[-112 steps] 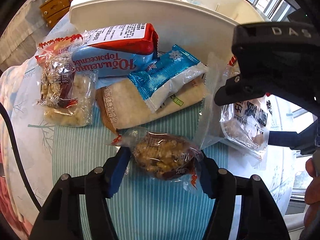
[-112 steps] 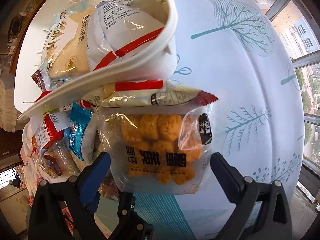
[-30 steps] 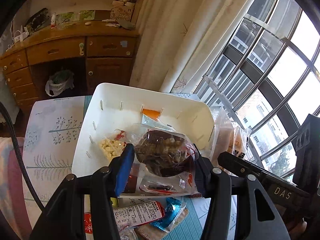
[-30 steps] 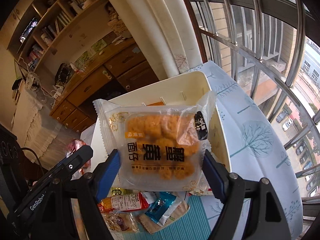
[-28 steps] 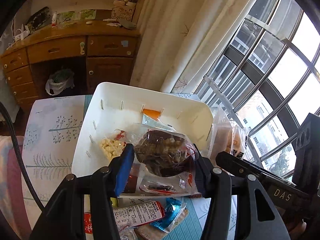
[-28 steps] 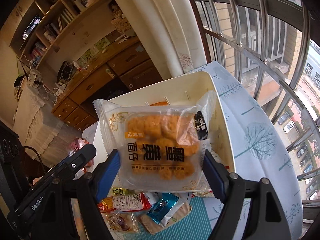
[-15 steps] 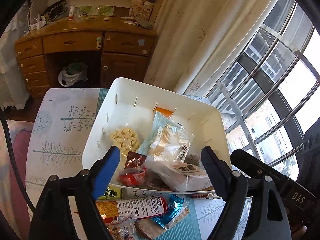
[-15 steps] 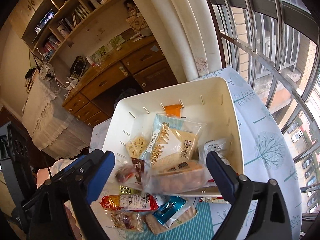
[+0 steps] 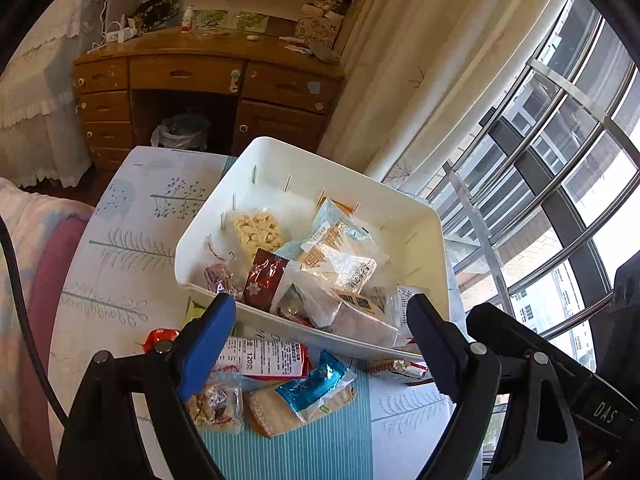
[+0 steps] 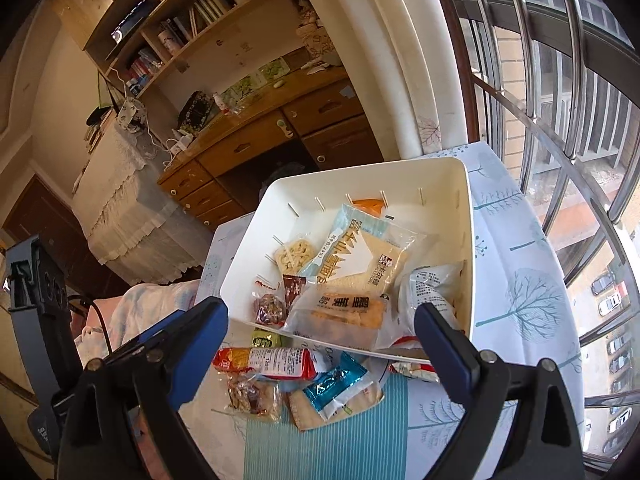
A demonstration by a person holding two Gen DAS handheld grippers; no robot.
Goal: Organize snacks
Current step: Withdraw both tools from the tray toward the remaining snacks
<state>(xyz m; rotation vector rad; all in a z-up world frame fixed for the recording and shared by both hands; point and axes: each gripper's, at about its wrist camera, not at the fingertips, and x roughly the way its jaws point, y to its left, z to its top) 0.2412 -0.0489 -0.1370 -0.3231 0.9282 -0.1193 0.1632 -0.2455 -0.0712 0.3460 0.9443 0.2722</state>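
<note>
**A:** Where have the snacks ended up?

**B:** Most lie in the white bin (image 10: pixel 466 216) on the tree-print tablecloth (image 10: pixel 516 264). Inside it, the orange nugget pack (image 10: pixel 344 312) lies against the near rim, with the dark nut-cluster pack (image 10: pixel 269 309) to its left, a brown sachet (image 9: pixel 264 280) between them, the big cracker bag (image 10: pixel 360 258) behind, and a clear pack of pale puffs (image 9: pixel 258 230) by the slotted far wall.

**A:** And outside the bin?

**B:** Just before its near rim lie a red-ended wafer bar (image 10: pixel 266 360), a clear nut bar (image 10: pixel 252 396), a blue-wrapped biscuit (image 10: pixel 336 388) on a beige cracker, a green sachet (image 10: pixel 262 337) tucked under the rim, and a red-and-white wrapper (image 9: pixel 396 368) at the corner.

**A:** The claws?

**B:** The left gripper (image 9: pixel 320 320) has just been opening, its jaws wide apart with nothing between them, above the loose packs. The right gripper (image 10: pixel 322 324) stands spread equally wide and empty, having also just let go. Each shows at the edge of the other's view.

**A:** Anything in the way?

**B:** Only the bin's near rim, between the claws and the packs inside. Beyond are a wooden desk (image 9: pixel 208 76), a curtain (image 9: pixel 400 80) and a barred window (image 10: pixel 560 80).
</note>
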